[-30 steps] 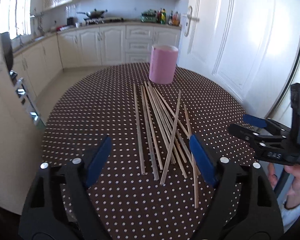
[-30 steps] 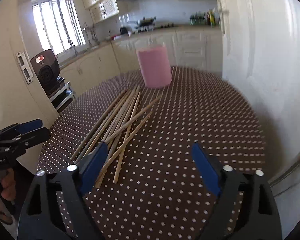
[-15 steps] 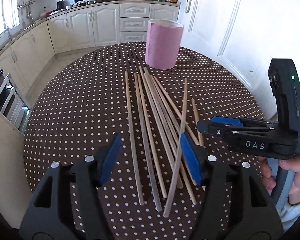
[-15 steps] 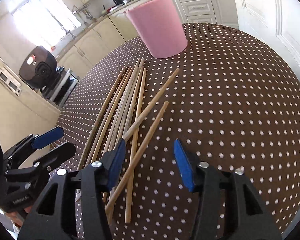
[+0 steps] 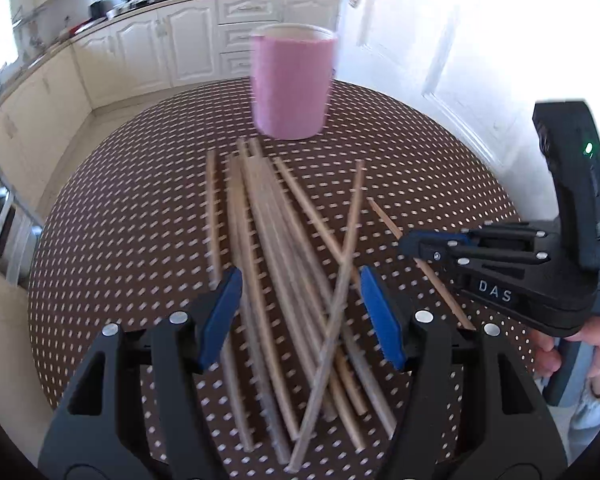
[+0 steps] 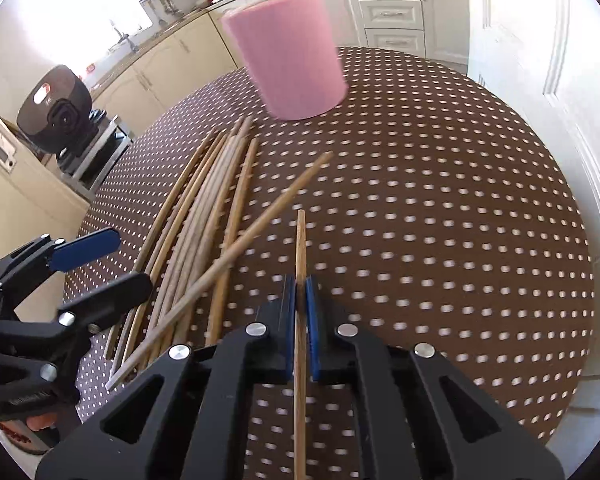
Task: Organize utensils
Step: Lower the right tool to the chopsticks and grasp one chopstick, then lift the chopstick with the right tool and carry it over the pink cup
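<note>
Since prev. frame: R gripper (image 6: 300, 312) clamped onto one chopstick (image 6: 300, 240); L gripper (image 5: 300, 312) agape over pile (image 5: 276, 280). Cup (image 5: 292, 84) unfilled, nothing stowed yet.

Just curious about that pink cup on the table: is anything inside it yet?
From these angles the pink cup shows only its outer wall and pale rim; its inside is hidden. Nothing sticks out above the rim. The wooden chopsticks lie on the dotted tablecloth.
</note>
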